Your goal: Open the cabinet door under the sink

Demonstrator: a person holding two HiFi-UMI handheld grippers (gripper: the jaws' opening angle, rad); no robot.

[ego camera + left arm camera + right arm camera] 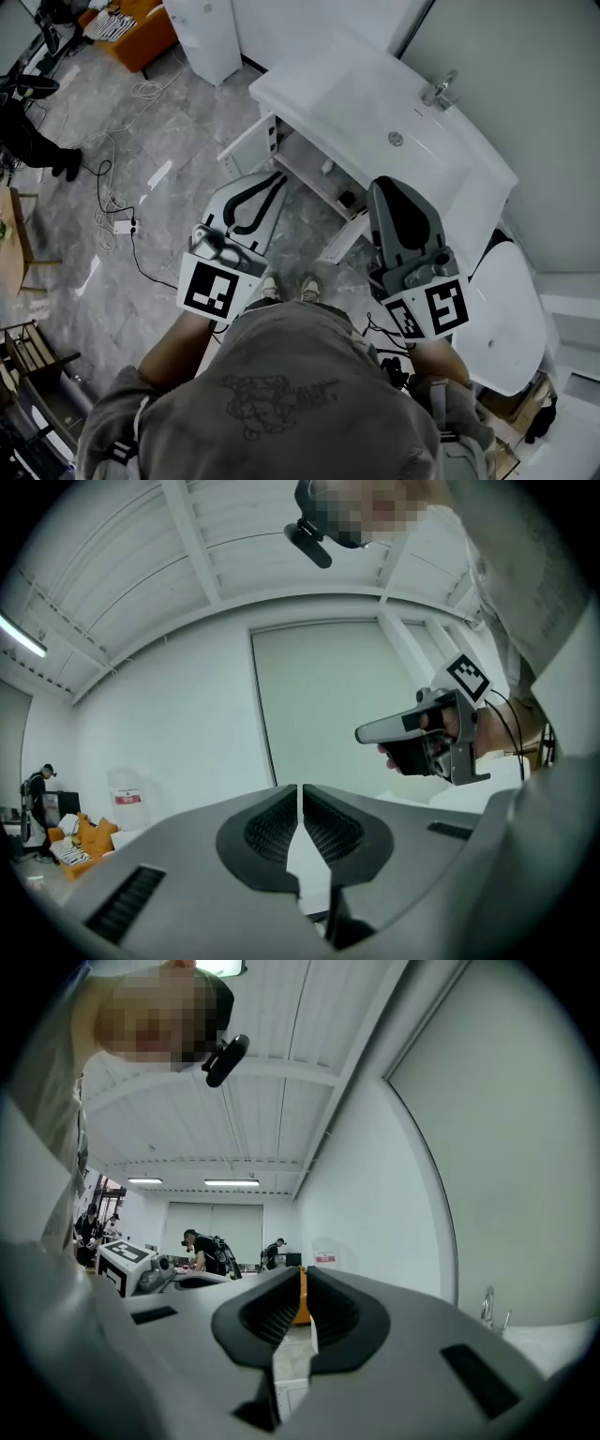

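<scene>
The left gripper (271,181) and right gripper (382,188) are held just in front of the person's chest, each with its jaws drawn to a narrow slit and nothing between them. Beyond them, below the white sink (349,97), both cabinet doors (246,143) stand swung outward, clear of either gripper.

No legible txt, nos. or brands.
Square b/w markers (208,289), pattern only, on cubes of left gripper (277,178) & right gripper (382,186); small red label (127,799), left of green wall panel (319,705), too small to read.
</scene>
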